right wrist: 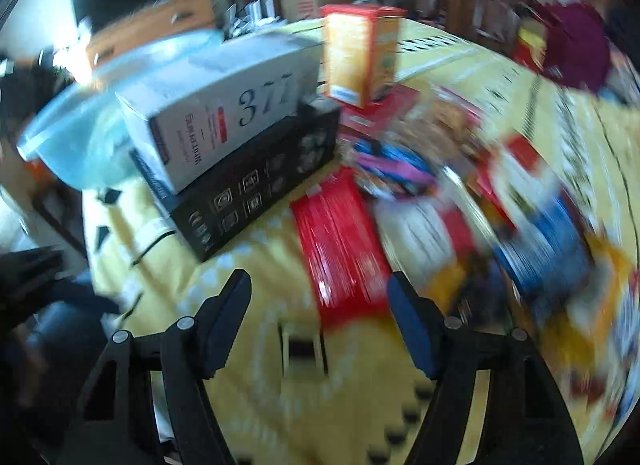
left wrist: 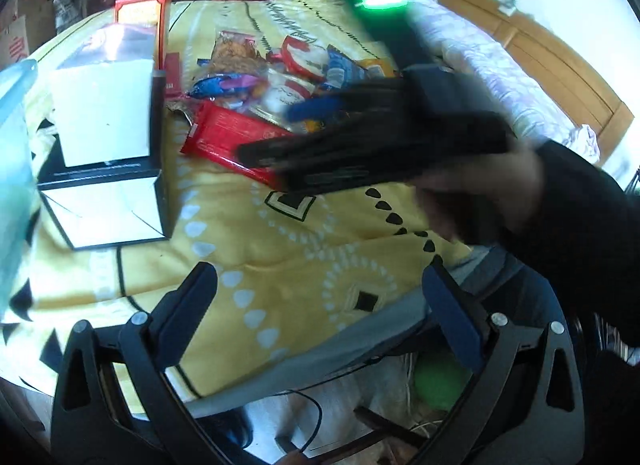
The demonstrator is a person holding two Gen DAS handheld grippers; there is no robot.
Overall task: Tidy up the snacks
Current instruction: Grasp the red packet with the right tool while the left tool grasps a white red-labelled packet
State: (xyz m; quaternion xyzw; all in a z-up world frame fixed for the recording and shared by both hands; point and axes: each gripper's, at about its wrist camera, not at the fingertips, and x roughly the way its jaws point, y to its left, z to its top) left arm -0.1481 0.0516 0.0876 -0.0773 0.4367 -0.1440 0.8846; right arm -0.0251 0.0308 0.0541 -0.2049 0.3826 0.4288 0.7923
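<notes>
Right gripper [right wrist: 320, 313] part-open over red packet [right wrist: 340, 249], left gripper [left wrist: 320, 305] wide, empty

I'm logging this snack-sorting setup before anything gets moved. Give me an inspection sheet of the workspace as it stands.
Surface: yellow patterned blanket spread over a bed.
Job's things: snack packets piled loosely; a long red packet lies nearest; a tall orange-red carton stands upright behind.
Clutter: a white box stacked on a black box; a clear blue plastic tub beside them.
Grippers: left gripper open, nothing between its fingers; right gripper open over the red packet, not yet touching.
Cables: a thin black cable below the bed edge.
Surroundings: wooden headboard, cardboard boxes, crowded room; right view is motion-blurred.
</notes>
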